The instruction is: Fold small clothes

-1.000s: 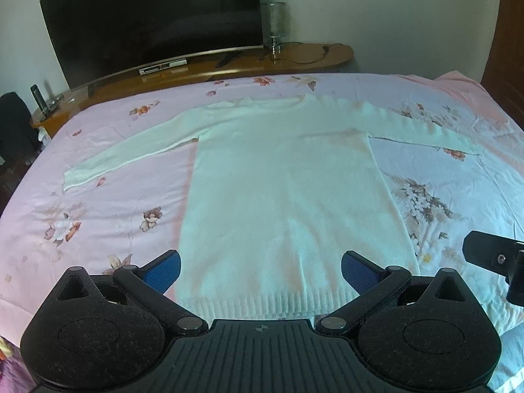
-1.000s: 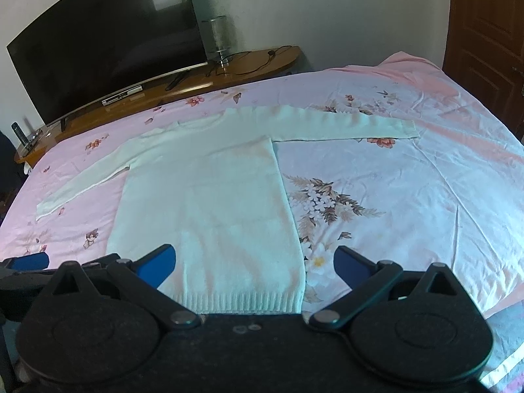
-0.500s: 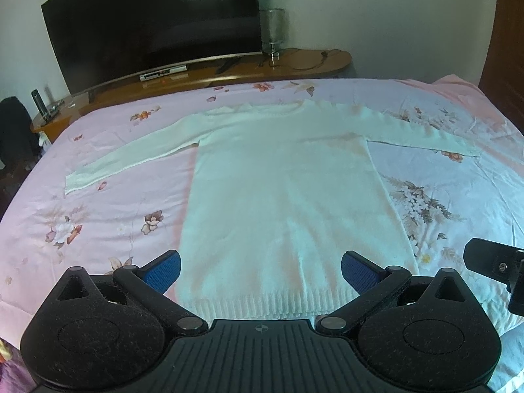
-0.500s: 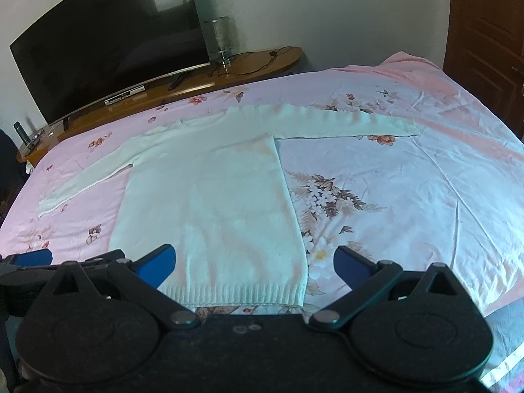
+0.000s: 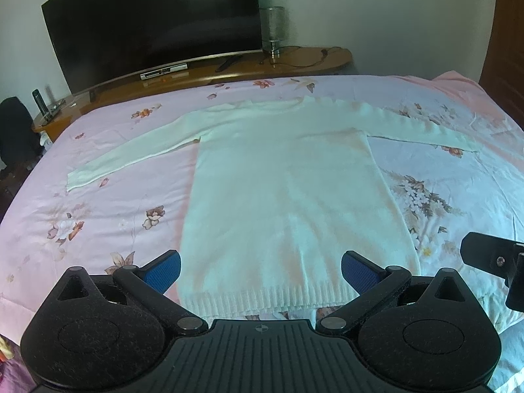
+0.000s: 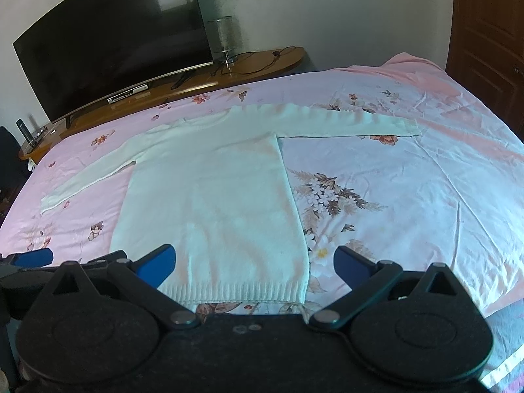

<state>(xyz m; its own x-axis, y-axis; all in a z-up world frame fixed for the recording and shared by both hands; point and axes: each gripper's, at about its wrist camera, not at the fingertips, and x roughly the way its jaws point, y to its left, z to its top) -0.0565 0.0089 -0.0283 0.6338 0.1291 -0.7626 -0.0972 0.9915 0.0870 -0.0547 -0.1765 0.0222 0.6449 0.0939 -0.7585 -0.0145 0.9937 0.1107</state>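
A white long-sleeved knit sweater (image 5: pixel 288 190) lies flat on the pink floral bedsheet (image 5: pixel 98 216), sleeves spread out to both sides, ribbed hem nearest me. It also shows in the right wrist view (image 6: pixel 213 203). My left gripper (image 5: pixel 260 270) is open and empty, hovering just above the hem. My right gripper (image 6: pixel 253 263) is open and empty, hovering above the hem's right corner. Part of the right gripper shows at the right edge of the left wrist view (image 5: pixel 491 262).
A large dark TV (image 5: pixel 154 26) stands on a wooden console (image 5: pixel 229 68) behind the bed, with a glass lamp (image 5: pixel 273 29) and cables on it. A dark wooden door (image 6: pixel 488 32) is at the right. A dark chair (image 5: pixel 13 131) is at the left.
Both grippers have pulled back slightly toward me and risen a little; more of the bedsheet shows below the hem. The sweater has not moved.
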